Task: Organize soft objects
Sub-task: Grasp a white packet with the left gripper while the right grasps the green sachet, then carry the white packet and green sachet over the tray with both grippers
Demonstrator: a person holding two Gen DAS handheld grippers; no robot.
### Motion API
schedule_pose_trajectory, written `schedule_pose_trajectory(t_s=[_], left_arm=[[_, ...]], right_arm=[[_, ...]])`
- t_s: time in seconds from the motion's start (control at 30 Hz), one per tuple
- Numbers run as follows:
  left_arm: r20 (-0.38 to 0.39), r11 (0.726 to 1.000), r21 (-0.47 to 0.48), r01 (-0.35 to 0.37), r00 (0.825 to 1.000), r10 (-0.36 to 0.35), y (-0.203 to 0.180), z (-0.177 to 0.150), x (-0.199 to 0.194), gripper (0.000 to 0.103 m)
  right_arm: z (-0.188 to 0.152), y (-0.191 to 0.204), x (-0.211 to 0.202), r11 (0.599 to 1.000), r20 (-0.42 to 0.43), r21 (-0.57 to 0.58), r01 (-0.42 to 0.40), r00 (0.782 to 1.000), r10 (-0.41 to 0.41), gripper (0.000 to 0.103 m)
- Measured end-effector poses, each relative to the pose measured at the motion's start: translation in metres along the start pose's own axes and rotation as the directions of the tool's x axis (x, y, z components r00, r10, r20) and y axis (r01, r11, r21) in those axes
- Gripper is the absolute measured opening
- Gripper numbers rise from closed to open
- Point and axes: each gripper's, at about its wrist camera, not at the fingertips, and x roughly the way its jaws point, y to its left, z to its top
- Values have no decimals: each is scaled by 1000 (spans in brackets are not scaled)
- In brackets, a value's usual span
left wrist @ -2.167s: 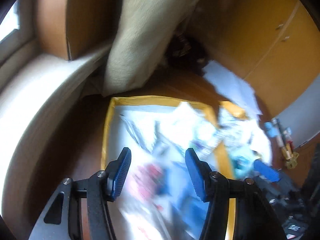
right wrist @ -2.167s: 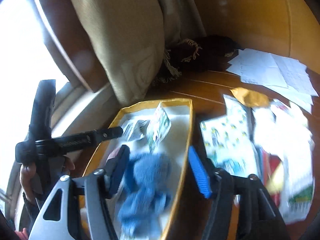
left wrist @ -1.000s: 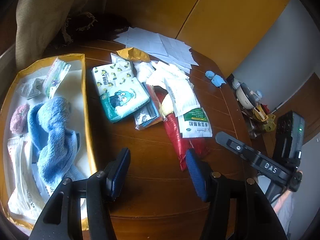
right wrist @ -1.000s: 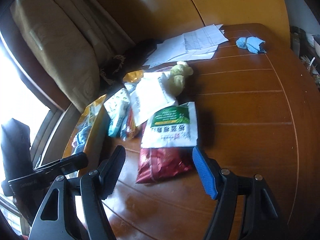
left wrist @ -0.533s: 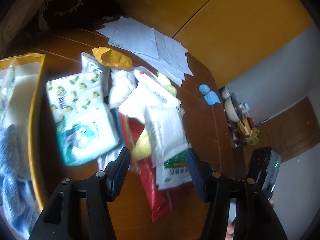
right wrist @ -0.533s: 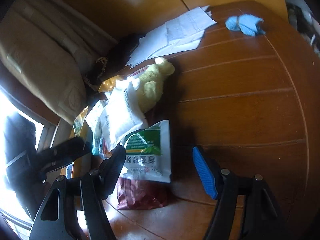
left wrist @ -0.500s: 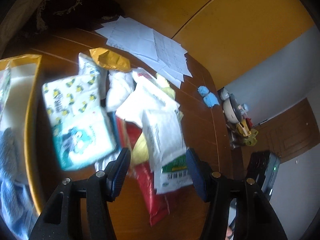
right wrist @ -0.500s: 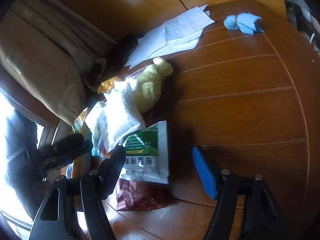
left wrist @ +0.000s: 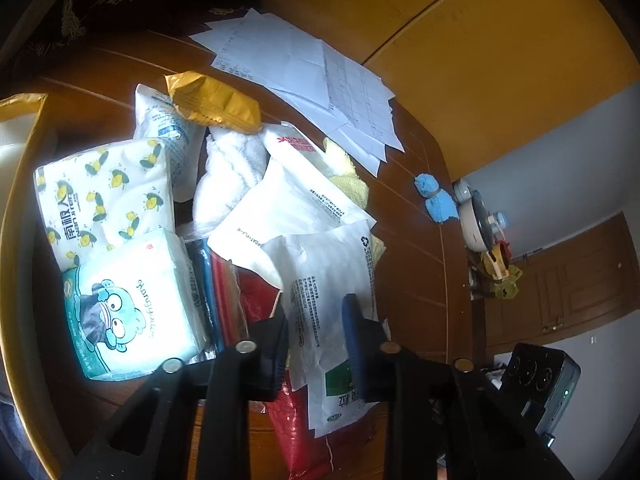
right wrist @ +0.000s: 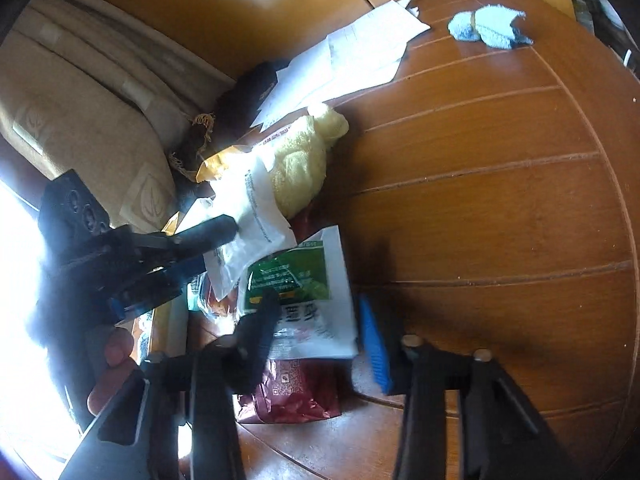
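A heap of packets and soft things lies on the brown table (right wrist: 500,208). My left gripper (left wrist: 316,342) is closing with a white pouch (left wrist: 328,280) between its fingers; the right wrist view shows those fingers (right wrist: 212,232) straddling the pouch's lower edge, a gap still visible. My right gripper (right wrist: 316,334) is closing around a green-labelled packet (right wrist: 296,280), which rests on a dark red packet (right wrist: 296,392). A yellow cloth (right wrist: 304,160) lies behind the pouch. In the heap is a white towel (left wrist: 232,176), and a blue cloth (right wrist: 484,28) lies apart.
Two tissue packs (left wrist: 104,188) (left wrist: 132,300) lie left of the heap beside a yellow-rimmed tray (left wrist: 16,184). A gold packet (left wrist: 216,104) and loose papers (left wrist: 312,76) lie behind. Toys (left wrist: 480,220) crowd the table's right edge. A curtain (right wrist: 80,112) hangs at the left.
Both grippers left the tray with the blue towel and came over the heap. They sank toward the packets and their jaws narrowed, the left around the white pouch, the right around the green-labelled packet.
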Motion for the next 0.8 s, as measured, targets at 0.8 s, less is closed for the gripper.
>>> schedule_pose_trajectory(t_s=[0.8], left_arm=[[-44,970,-168,176,982,-186,50,-40,-28,13]], right_arm=[[-11,12,-15,998,103,-64,-1,995,7,12]])
